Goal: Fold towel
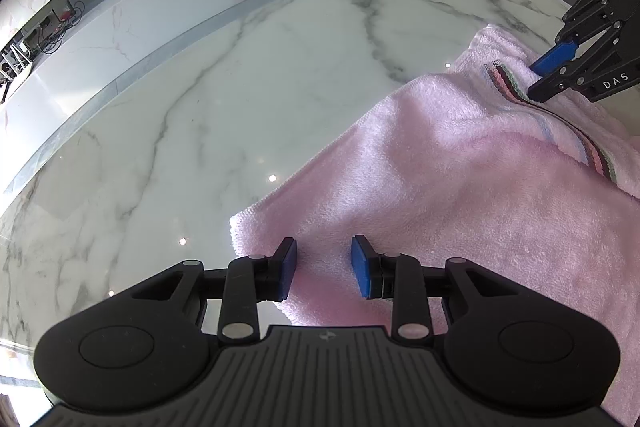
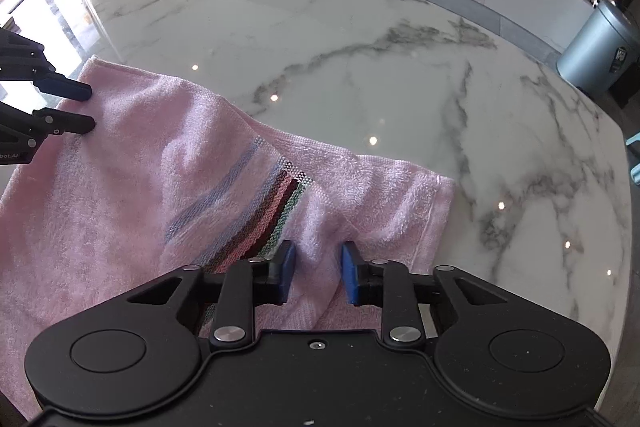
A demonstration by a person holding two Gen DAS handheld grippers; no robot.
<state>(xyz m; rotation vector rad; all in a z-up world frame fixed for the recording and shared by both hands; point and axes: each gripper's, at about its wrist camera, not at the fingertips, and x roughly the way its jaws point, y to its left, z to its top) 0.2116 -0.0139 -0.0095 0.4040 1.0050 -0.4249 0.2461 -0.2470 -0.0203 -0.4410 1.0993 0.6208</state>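
Left gripper (image 1: 324,269): jaws partly apart, straddling the pink towel (image 1: 460,195) corner, lower centre.
Right gripper (image 2: 318,273): narrow gap, towel ridge between blue pads (image 2: 289,271); grip unclear.

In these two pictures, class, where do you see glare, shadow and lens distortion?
Left wrist view: small bright light spots glint on the marble table, its far edge curves from fisheye distortion, soft shadow crosses the pink towel. Right wrist view: window glare washes out the top left corner, more spots on the marble.

Both wrist views look steeply down, close over the desk (image 1: 240,87), sharing the towel (image 1: 460,167) (each glimpses the other's fingers).
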